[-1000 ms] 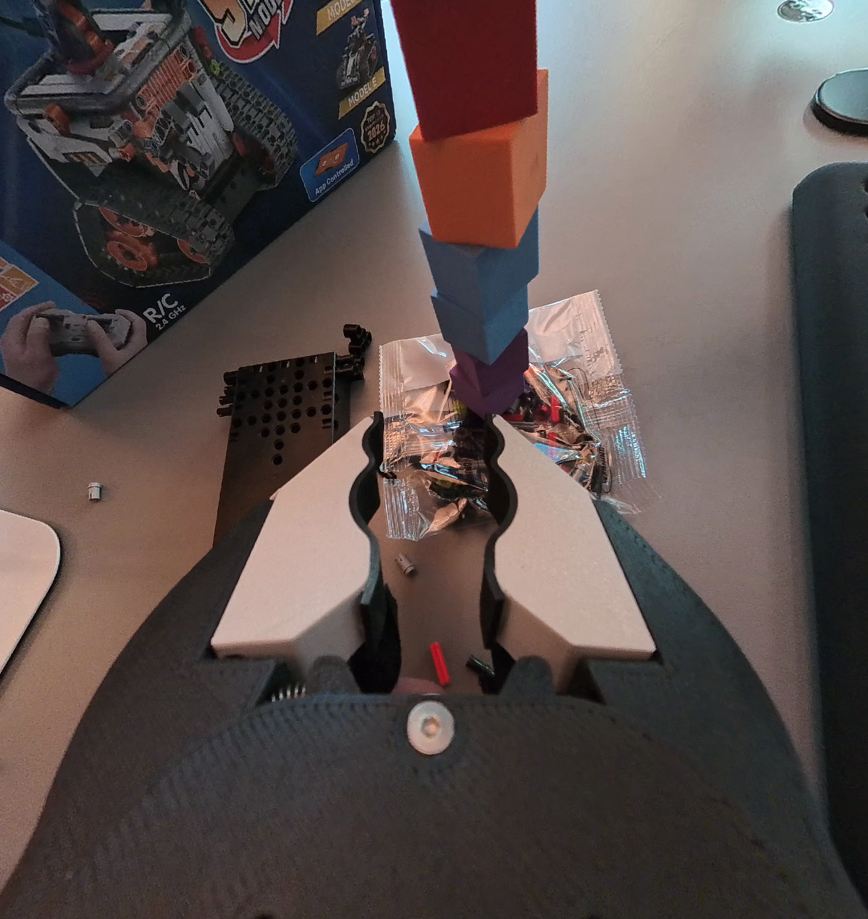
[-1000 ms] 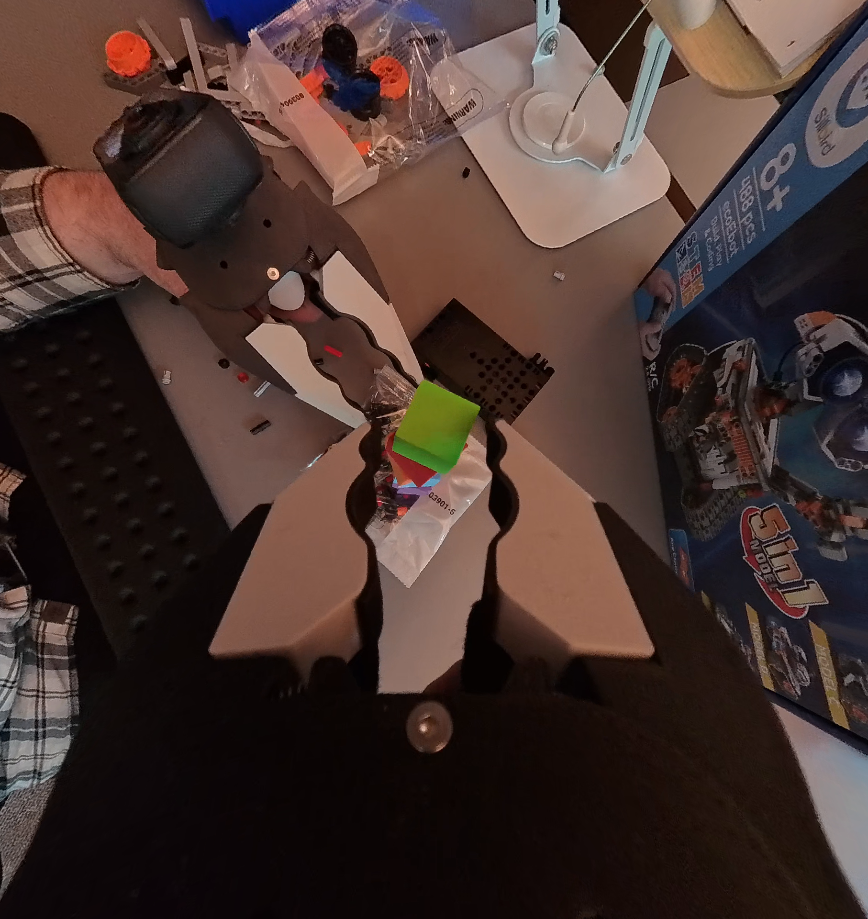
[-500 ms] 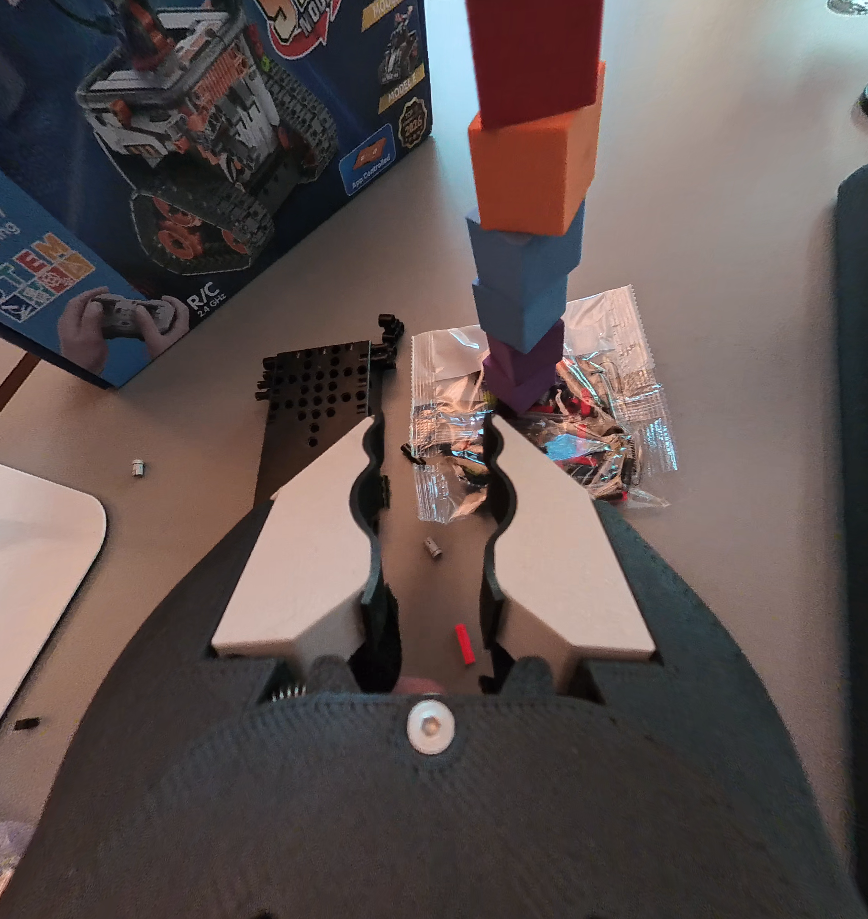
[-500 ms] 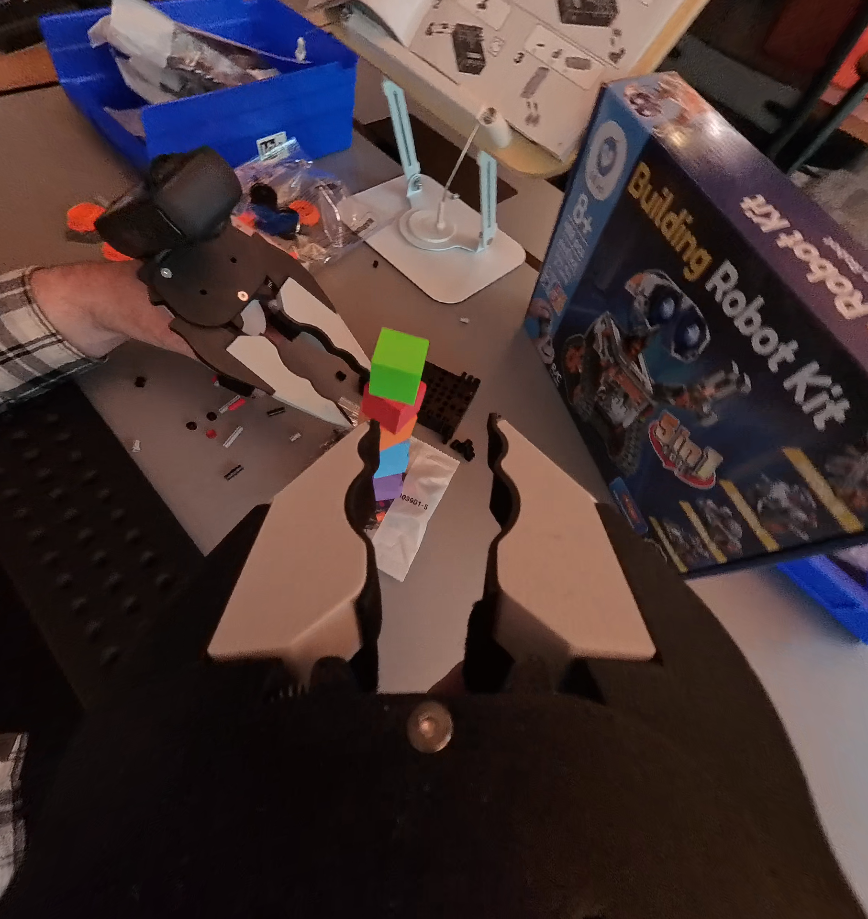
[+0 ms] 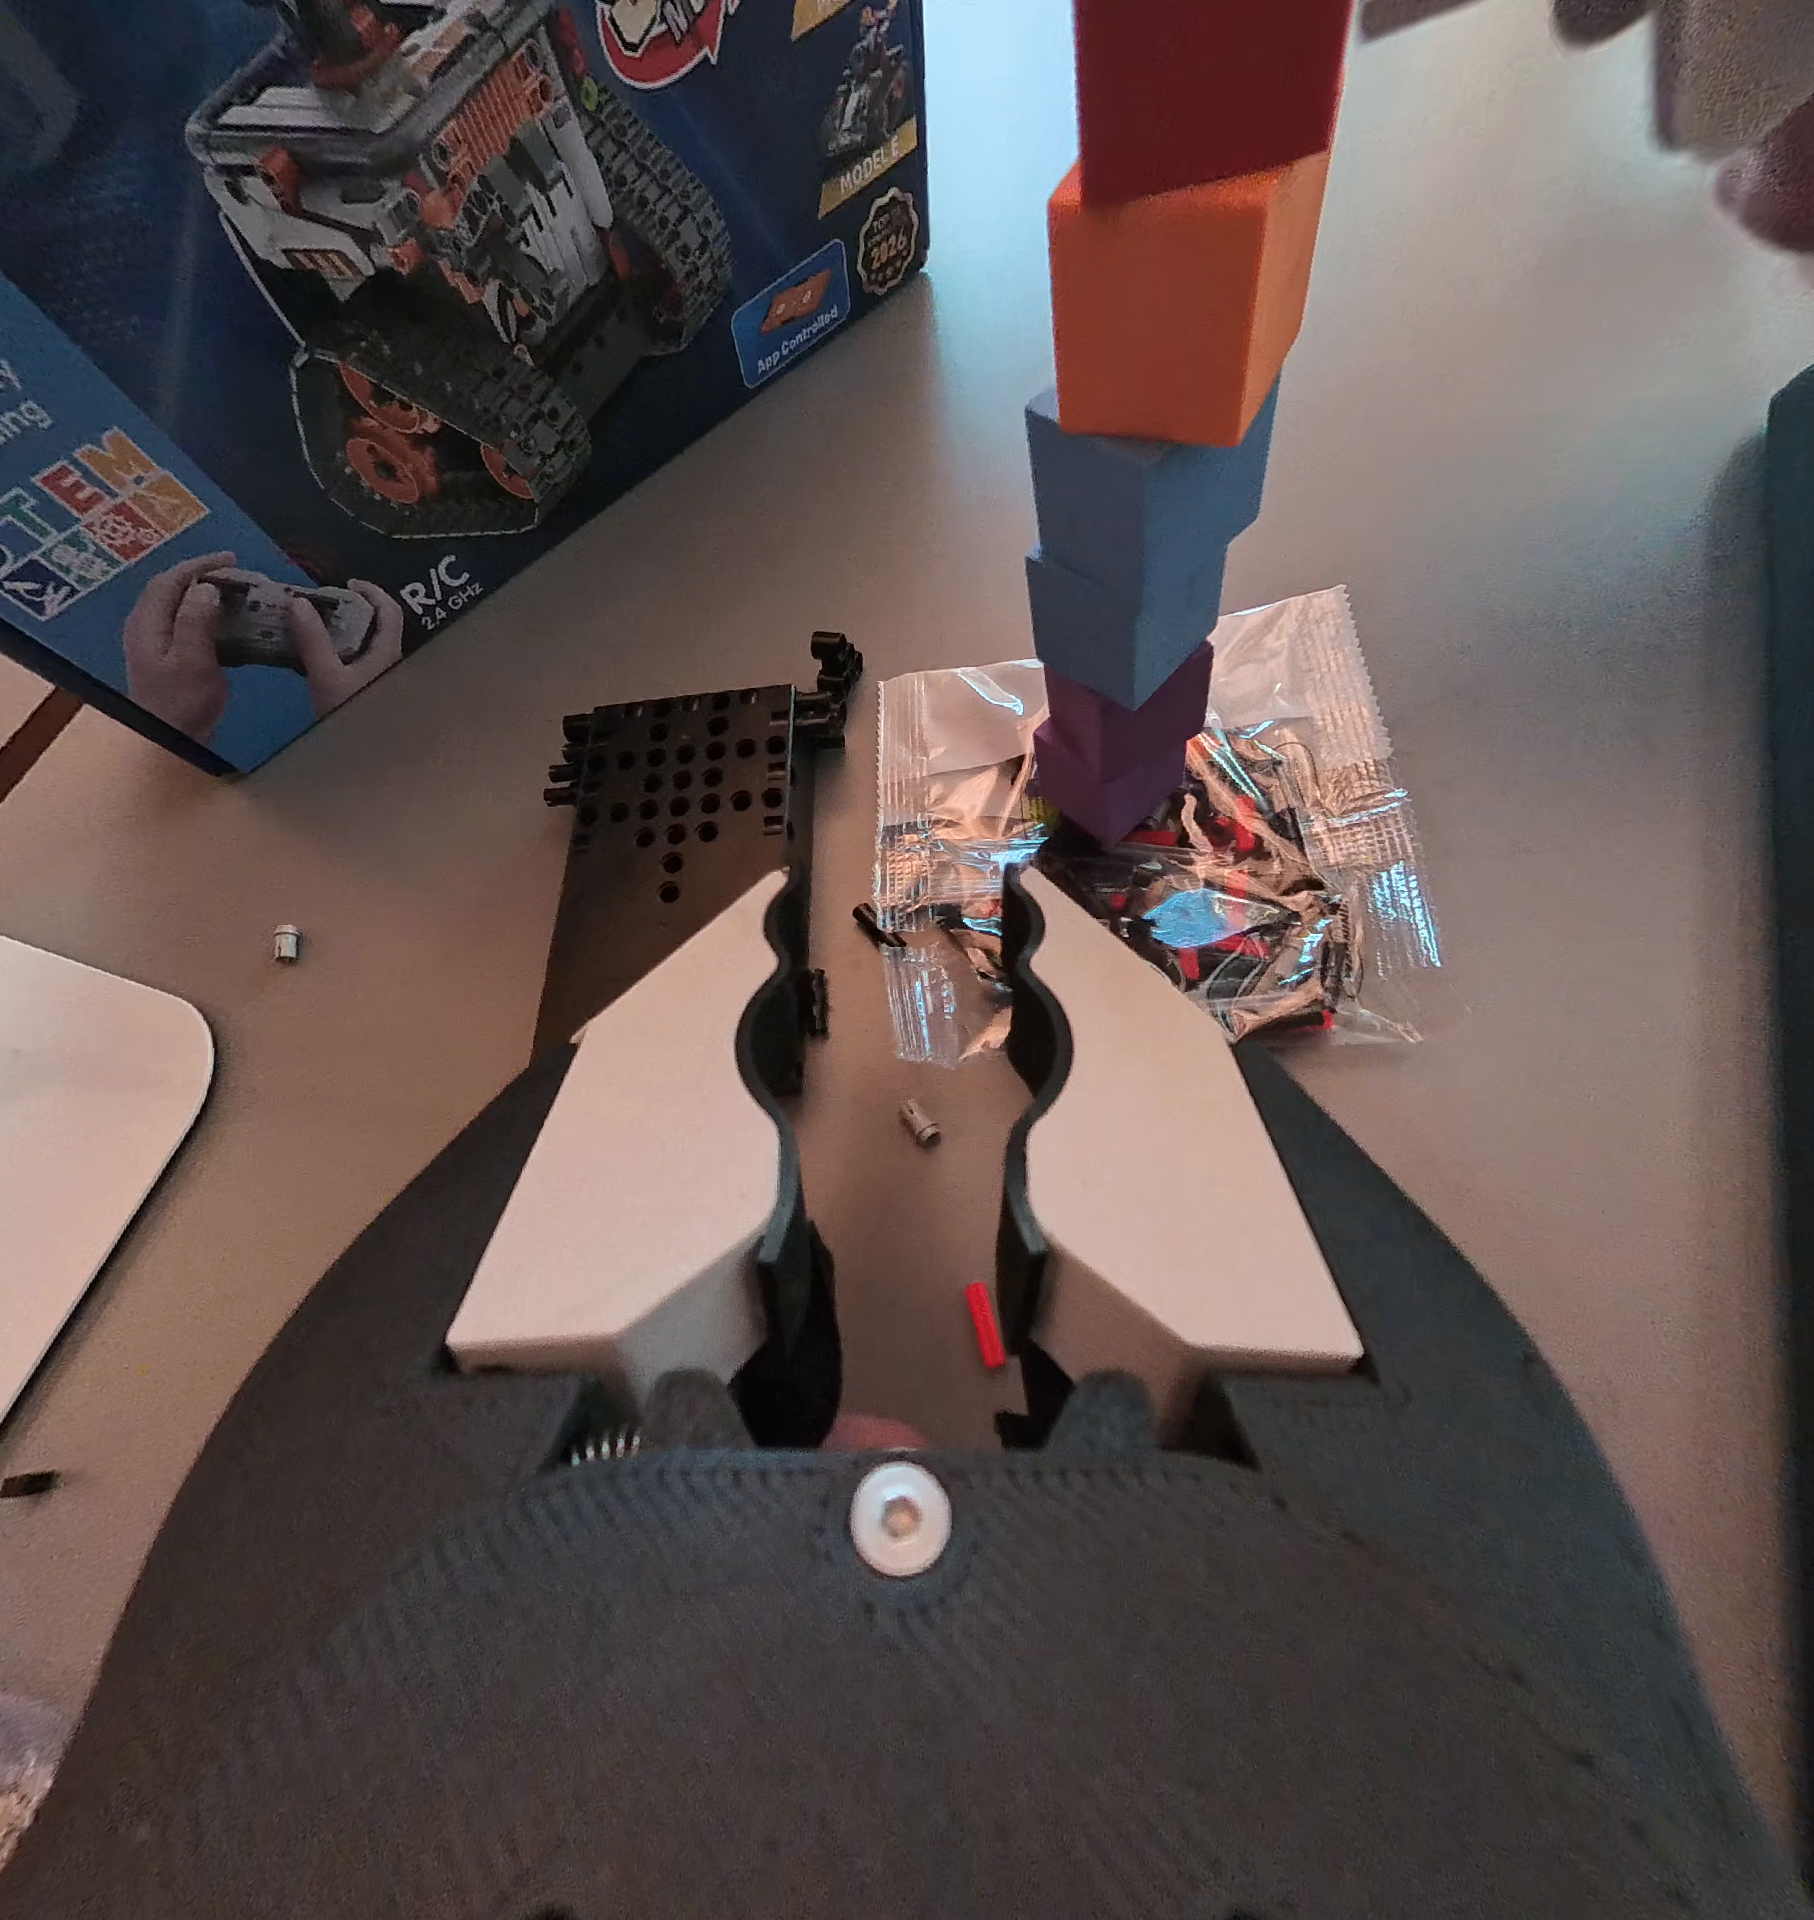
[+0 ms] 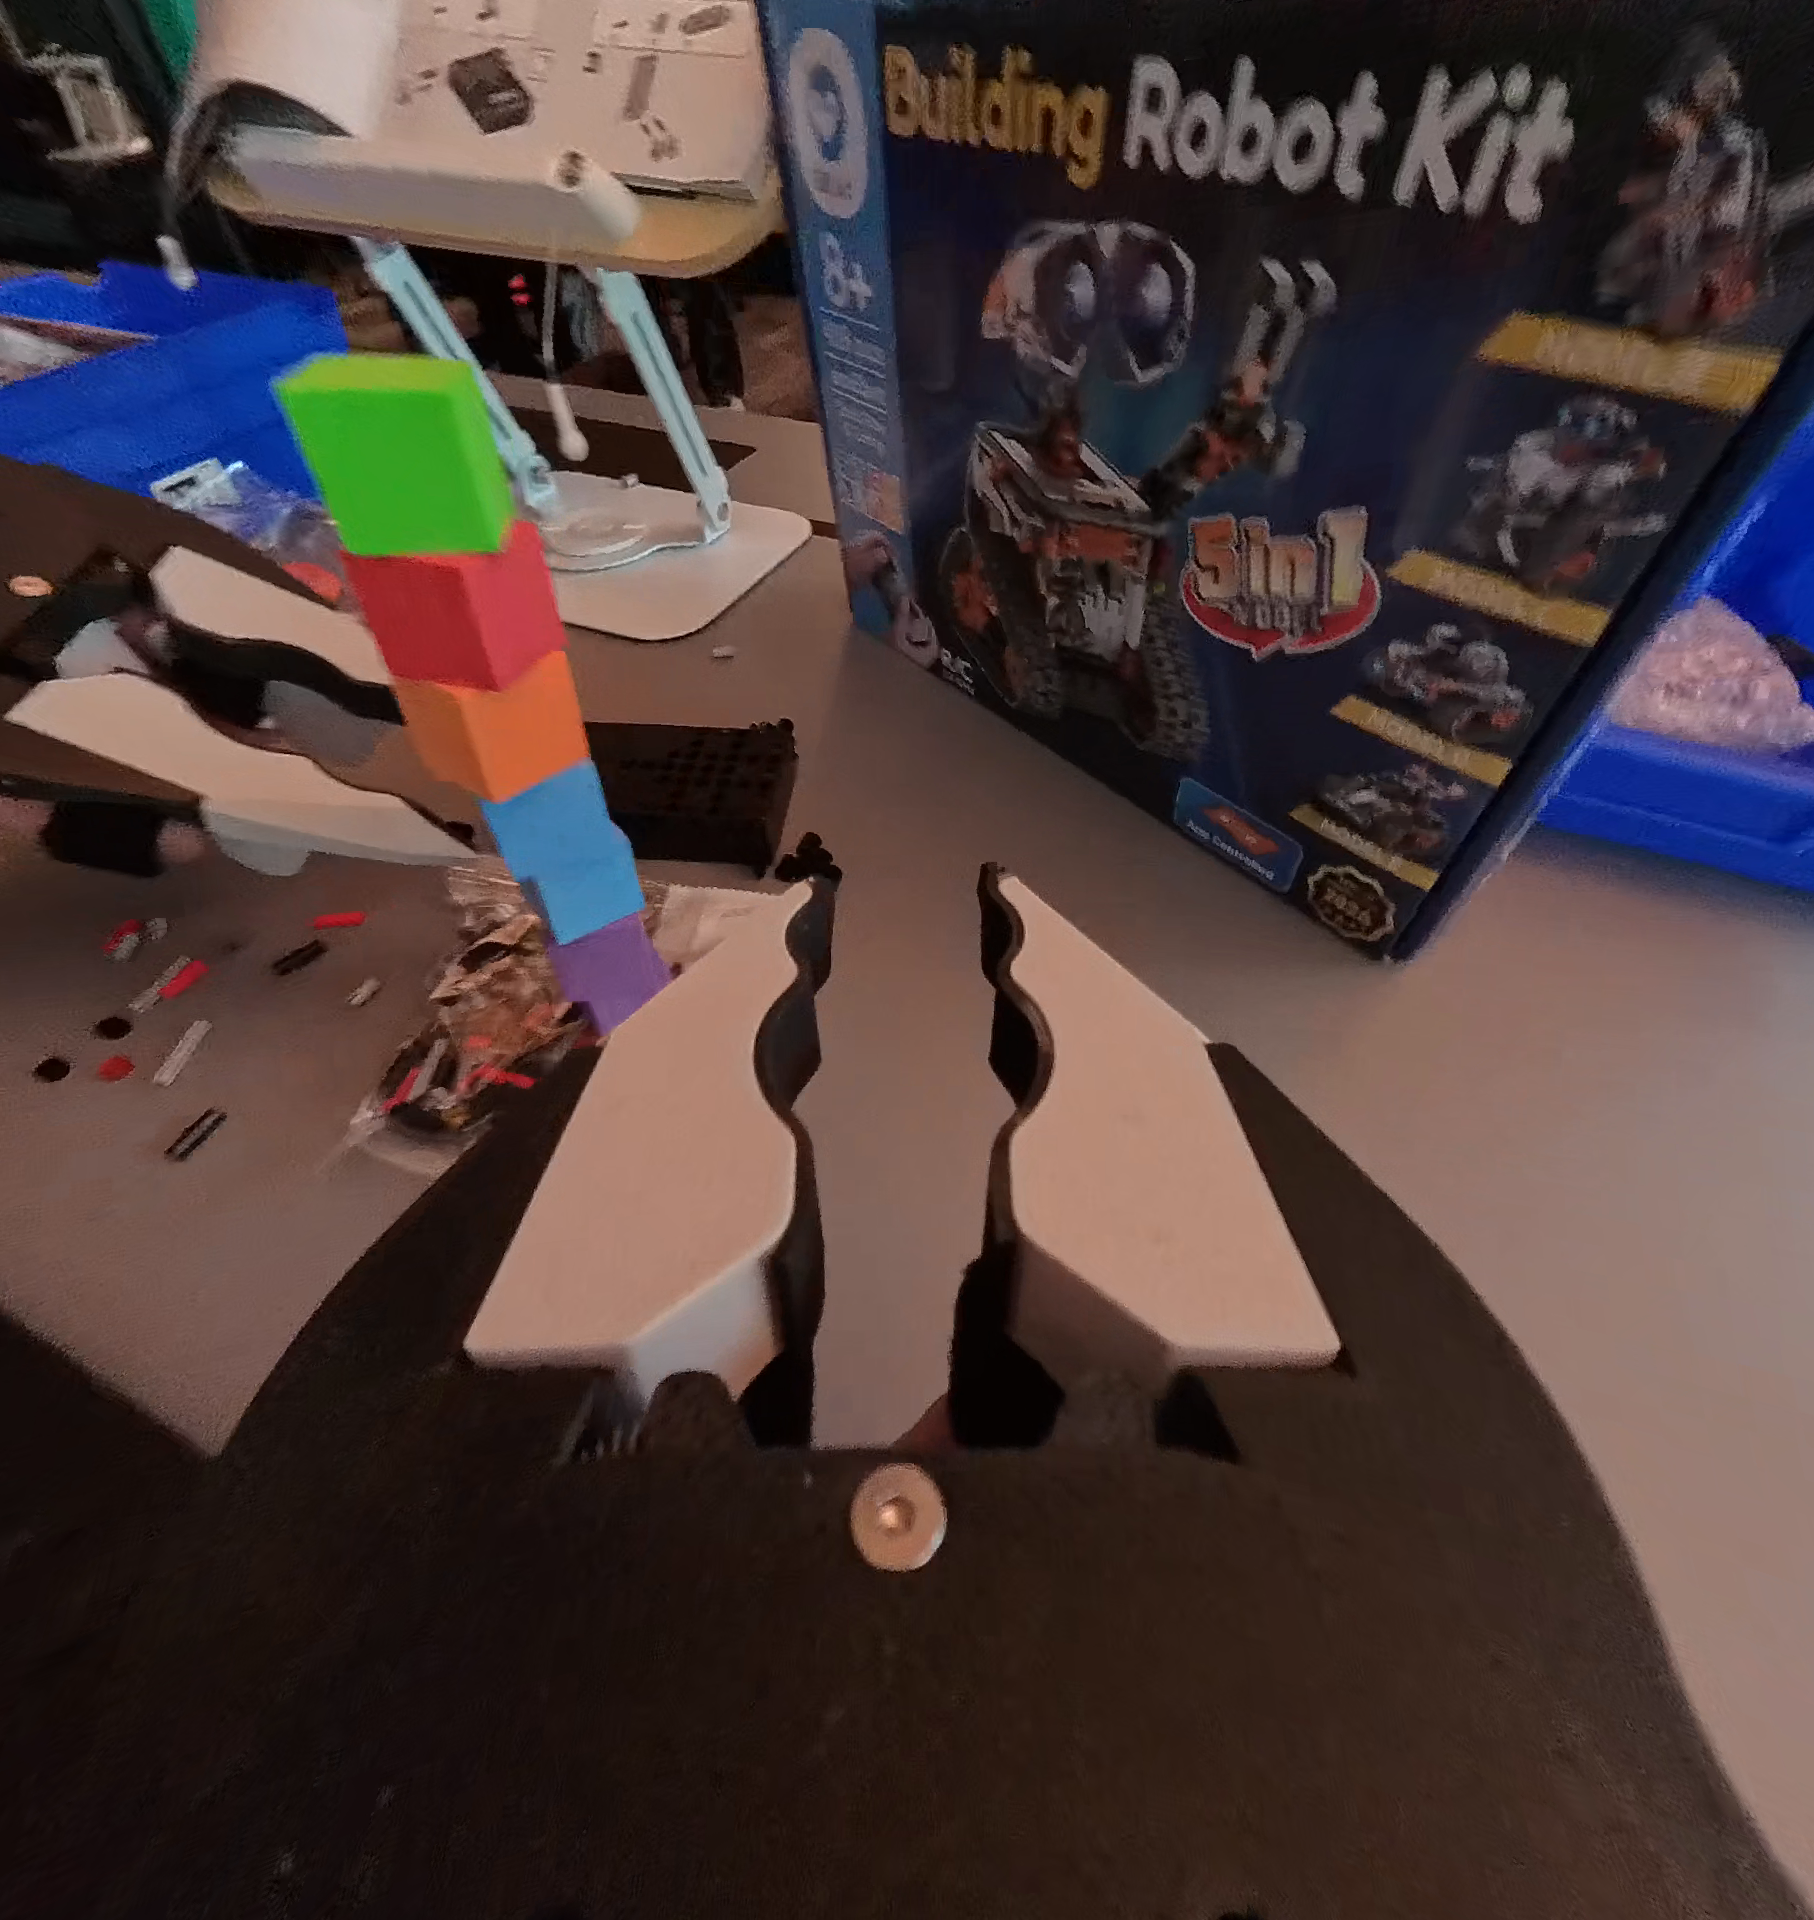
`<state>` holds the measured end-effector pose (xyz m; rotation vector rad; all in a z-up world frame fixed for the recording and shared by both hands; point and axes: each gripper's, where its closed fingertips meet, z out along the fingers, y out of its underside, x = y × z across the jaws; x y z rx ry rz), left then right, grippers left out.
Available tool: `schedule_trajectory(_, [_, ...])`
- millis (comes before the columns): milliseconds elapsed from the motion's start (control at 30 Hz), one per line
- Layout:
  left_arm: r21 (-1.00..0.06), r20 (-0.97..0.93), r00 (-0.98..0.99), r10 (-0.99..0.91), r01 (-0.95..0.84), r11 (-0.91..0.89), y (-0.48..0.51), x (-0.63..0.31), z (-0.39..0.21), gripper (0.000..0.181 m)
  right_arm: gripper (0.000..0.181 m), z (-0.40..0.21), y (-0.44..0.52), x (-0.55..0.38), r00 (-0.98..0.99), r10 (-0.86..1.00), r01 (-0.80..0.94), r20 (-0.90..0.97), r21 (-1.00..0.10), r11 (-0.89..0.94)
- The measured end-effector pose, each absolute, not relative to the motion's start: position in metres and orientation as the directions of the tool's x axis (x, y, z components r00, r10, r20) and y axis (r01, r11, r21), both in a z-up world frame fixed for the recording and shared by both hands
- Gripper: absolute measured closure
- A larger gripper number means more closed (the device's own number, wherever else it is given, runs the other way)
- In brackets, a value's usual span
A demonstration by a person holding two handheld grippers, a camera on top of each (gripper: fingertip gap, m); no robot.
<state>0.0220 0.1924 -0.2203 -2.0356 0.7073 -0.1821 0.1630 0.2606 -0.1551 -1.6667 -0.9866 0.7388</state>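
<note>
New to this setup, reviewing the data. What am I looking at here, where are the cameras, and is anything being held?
No robot arm: a person holds a two-finger claw in each hand, and a wide-angle camera on each looks along its fingers.

The left wrist view shows the left claw, open and empty, above a grey table. Ahead of it lie a clear bag of small parts and a black perforated plate. A tower of coloured cubes stands on the bag.

The right wrist view shows the right claw, also open and empty, with the tower to its left and a blue kit box behind. Loose pins lie scattered on the table.
</note>
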Motion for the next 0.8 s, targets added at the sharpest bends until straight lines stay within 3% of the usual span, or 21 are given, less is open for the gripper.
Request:
schedule_trajectory(167, [-0.818,-0.152,0.819,-0.554,-0.419,-0.395,0.193,0.023,-0.223,0.146,0.154,-0.197,0.278,0.165,0.533,0.844,0.235,-0.061,-0.948,-0.216])
schedule_trajectory(467, [-0.813,-0.169,0.813,-0.557,-0.434,-0.387,0.192,0.025,-0.222,0.146,0.158,-0.205,0.282,0.166,0.552,0.829,0.331,0.084,-0.935,-0.126])
schedule_trajectory(800, [-0.807,-0.180,0.801,-0.570,-0.452,-0.381,0.189,0.027,-0.222,0.149,0.159,-0.202,0.290,0.173,0.594,0.800,0.306,0.082,-0.943,-0.131])
